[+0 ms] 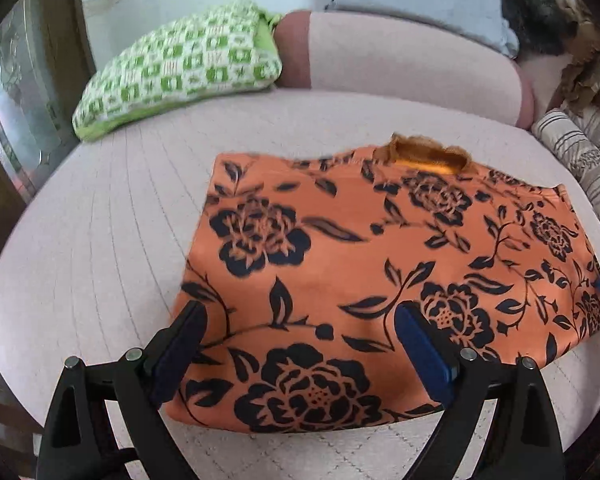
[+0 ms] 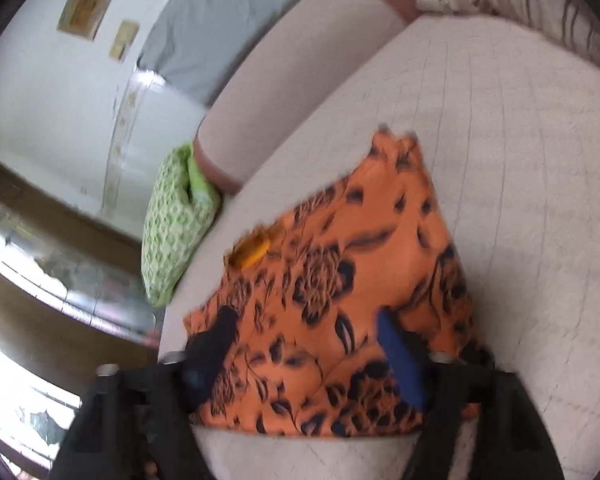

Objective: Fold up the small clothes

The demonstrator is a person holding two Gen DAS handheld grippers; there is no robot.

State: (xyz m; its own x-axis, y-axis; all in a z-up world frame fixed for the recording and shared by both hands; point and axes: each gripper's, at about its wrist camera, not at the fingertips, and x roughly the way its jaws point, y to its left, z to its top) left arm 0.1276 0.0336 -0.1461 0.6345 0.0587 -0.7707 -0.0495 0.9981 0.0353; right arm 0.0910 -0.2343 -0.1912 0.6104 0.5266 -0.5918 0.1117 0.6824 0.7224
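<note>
A green-and-white pillow [image 1: 180, 68] lies at the far left of the bed [image 1: 100, 240], against a pink bolster [image 1: 400, 64]. Right of it, mid-bed, the orange garment [image 1: 380, 260] with black flowers lies folded flat, its neck opening [image 1: 428, 158] on the far edge. The left tool [image 1: 300, 312] hangs spread wide over the garment's near edge, its blue pads [image 1: 420, 344] clasping nothing. Further right, striped pillows [image 1: 580, 160] sit at the bed's edge. In the blurred right wrist view, the right tool [image 2: 306, 320] also stands spread apart above the garment [image 2: 360, 280], gripping nothing.
</note>
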